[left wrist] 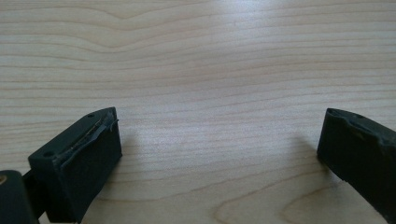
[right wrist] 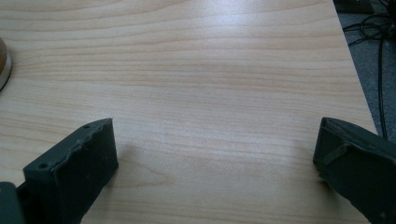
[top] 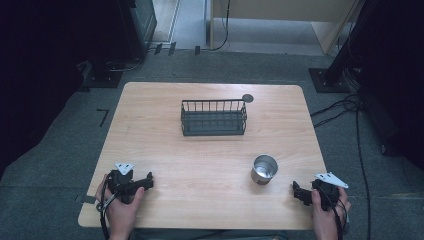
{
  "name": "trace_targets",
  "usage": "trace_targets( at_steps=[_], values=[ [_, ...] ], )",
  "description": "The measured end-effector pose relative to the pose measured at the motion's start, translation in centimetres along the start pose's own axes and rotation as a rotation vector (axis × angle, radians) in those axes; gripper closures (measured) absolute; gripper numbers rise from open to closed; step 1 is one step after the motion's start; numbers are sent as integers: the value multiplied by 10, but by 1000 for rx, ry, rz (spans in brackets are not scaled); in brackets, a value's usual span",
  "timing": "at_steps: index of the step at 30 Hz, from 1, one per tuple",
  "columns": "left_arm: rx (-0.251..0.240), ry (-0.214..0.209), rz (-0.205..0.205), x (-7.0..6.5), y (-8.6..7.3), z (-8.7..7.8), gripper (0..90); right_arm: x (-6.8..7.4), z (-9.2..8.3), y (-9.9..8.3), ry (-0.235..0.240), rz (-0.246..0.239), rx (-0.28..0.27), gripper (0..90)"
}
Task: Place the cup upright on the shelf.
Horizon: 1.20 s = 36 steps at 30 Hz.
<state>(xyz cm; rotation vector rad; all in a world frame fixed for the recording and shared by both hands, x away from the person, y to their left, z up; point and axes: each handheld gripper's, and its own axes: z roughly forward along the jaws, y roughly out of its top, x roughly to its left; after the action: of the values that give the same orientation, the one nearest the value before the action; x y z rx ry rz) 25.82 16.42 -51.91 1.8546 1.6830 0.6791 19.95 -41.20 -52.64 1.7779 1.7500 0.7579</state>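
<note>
A black wire basket (top: 213, 117) stands empty at the back middle of the wooden table (top: 210, 160). A shiny metal cup (top: 263, 169) stands upright toward the front right; its base edge (right wrist: 3, 63) shows at the left of the right gripper view. My left gripper (top: 148, 181) rests low at the front left, open, with bare wood between its jaws (left wrist: 219, 140). My right gripper (top: 296, 192) sits at the front right, just right of the cup, open with nothing between its jaws (right wrist: 215, 144).
A small dark disc (top: 247, 98) lies at the table's back edge behind the basket. Cables (top: 345, 107) trail over the grey carpet to the right. The table's right edge (right wrist: 357, 79) runs close to the right gripper.
</note>
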Motion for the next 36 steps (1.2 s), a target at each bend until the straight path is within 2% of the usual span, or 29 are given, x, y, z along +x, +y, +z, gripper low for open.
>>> trace_targets(
  at_steps=[2, 4, 5, 11, 17, 24, 36],
  values=[
    [0, 0, 0, 0, 0, 0, 1, 0, -1, -1, -6, 3, -5, 21],
    [1, 0, 0, 0, 0, 0, 0, 0, -4, -2, -21, 18, -30, 148],
    [0, 0, 1, 0, 0, 0, 1, -1, -6, -2, -24, 21, -37, 170],
    [0, 0, 0, 0, 0, 0, 1, 5, -11, -3, -33, 1, -43, 165],
    [1, 1, 0, 0, 0, 0, 1, 14, -21, -2, -12, -14, -78, 164],
    [1, 2, -1, 0, 0, 0, 1, 30, -30, -1, 31, -62, -105, 164],
    [1, 2, -1, 0, 0, 0, 0, 57, -41, 1, 172, -86, -167, 164]
  ],
)
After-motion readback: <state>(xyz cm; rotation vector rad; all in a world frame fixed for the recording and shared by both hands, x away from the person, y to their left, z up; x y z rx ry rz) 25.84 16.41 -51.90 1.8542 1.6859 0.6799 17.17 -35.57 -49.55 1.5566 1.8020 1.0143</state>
